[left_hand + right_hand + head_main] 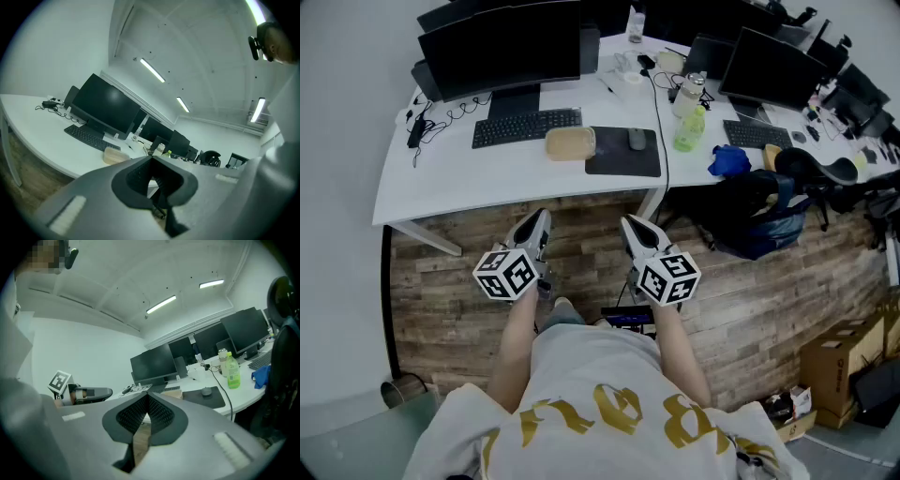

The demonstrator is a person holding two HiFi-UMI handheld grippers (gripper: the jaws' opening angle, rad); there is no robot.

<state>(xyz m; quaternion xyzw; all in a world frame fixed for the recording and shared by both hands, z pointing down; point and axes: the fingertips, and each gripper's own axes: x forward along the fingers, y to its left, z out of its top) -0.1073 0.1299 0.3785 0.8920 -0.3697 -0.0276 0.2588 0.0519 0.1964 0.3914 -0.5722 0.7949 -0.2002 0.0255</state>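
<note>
L gripper (541, 221), R gripper (629, 224) closed, empty; tan tub (571, 142) on desk (487, 174).

Held side by side, the left gripper (541, 220) and right gripper (631, 226) point forward, jaws pressed together.

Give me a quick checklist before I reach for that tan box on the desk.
1. Left gripper empty: ok, jaws together on nothing.
2. Right gripper empty: ok, jaws together on nothing.
3. Jaws open for a grasp: not ok, both shut.
4. Tan box free of clutter: ok, lies apart between keyboard and mouse pad.
5. Grippers over the desk: not ok, both over the floor.
6. Box lid sealed: cannot tell.
</note>
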